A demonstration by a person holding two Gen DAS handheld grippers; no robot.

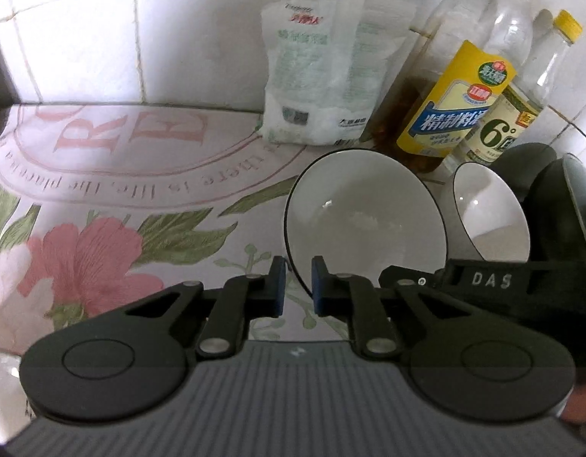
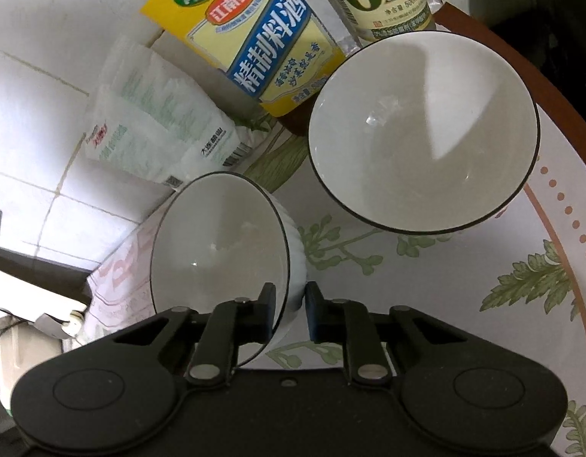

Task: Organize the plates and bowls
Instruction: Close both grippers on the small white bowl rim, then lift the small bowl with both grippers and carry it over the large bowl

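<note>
Two white bowls with dark rims are in view. In the left wrist view my left gripper is shut on the rim of the nearer white bowl, held tilted above the floral tablecloth. A second white bowl is at the right, behind the right gripper's black body. In the right wrist view my right gripper is shut on the rim of a ribbed white bowl, tilted. The other white bowl hangs tilted at the upper right.
A white salt bag, a yellow-labelled cooking wine bottle and a vinegar bottle stand against the tiled wall. A dark pot is at the right. The floral tablecloth covers the table; its brown edge shows.
</note>
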